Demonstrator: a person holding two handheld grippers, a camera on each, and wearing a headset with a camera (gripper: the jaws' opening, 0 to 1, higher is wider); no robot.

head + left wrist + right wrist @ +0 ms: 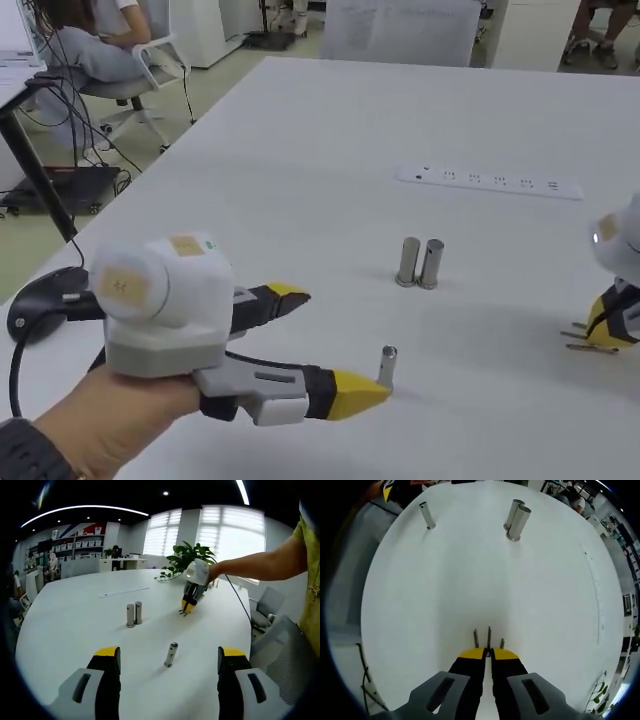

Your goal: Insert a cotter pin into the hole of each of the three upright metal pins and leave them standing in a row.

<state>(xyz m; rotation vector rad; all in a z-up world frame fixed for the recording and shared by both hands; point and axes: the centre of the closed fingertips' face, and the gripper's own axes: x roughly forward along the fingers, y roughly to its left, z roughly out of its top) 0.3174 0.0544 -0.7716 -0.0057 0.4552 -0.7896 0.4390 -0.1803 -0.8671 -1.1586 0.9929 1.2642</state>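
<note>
- White table [300, 180]: two pins [419, 263] touching, third pin [388, 362] apart.
- Left gripper [169, 652], wide open and empty, faces the third pin (probably to steady it).
- Right gripper [489, 652] clamps cotter pins [489, 636].

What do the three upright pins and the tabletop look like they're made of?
Paired pins and the slimmer single pin: metal, probably steel; silvery grey with bright streaks down their sides. Tabletop: smooth matte white, perhaps laminate or painted board; soft shadows, no grain, so it stays open.
</note>
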